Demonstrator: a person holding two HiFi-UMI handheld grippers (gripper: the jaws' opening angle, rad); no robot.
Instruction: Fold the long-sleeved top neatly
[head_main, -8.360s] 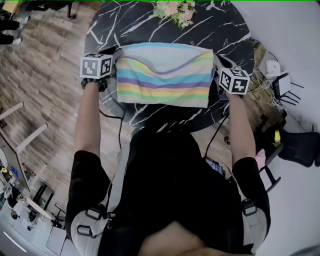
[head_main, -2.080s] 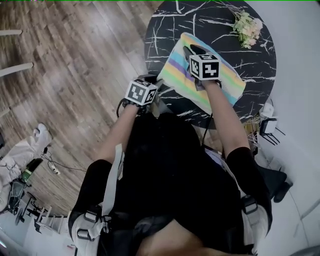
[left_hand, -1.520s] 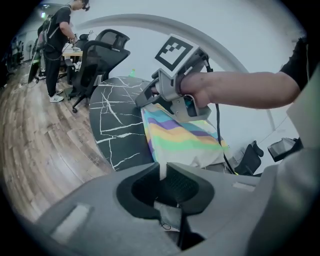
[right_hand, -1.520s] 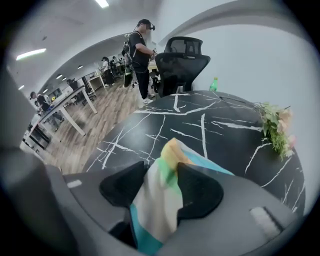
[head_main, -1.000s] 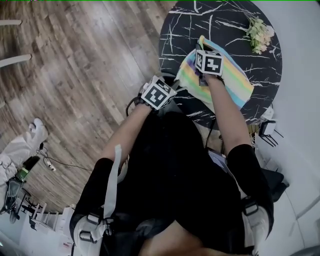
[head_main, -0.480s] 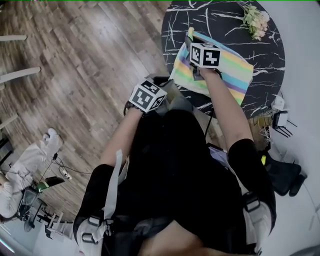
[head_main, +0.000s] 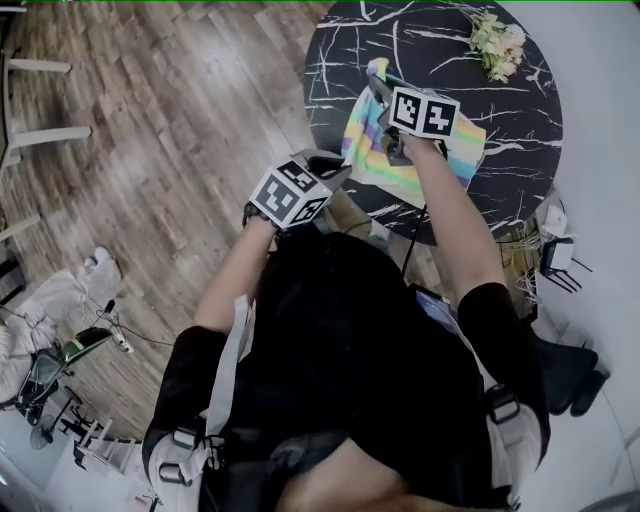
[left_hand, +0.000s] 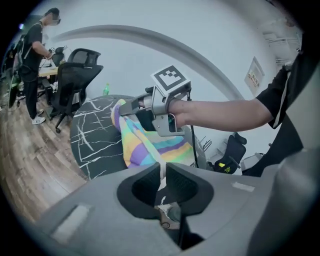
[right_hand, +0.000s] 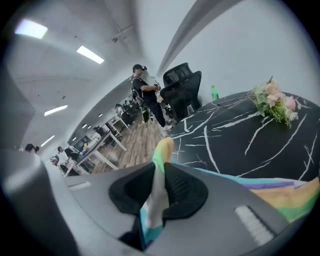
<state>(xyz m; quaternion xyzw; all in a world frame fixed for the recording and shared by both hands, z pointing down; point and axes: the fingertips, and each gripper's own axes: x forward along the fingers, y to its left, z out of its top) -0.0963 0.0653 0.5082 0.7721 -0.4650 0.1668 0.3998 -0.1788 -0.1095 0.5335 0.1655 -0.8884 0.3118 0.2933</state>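
Top (head_main: 366, 150) clamped between left gripper (left_hand: 161, 173), right gripper (right_hand: 159, 176).

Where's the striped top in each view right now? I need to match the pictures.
Head view: the striped top is upper centre, bunched over the table's near-left part.
Left gripper view: the striped top hangs at centre, and a thin pale edge of it runs down into the jaws.
Right gripper view: the striped top is lower centre, pinched between the jaws, with its stripes trailing to the lower right.
Shared landmark: the black marble table shows in all three.
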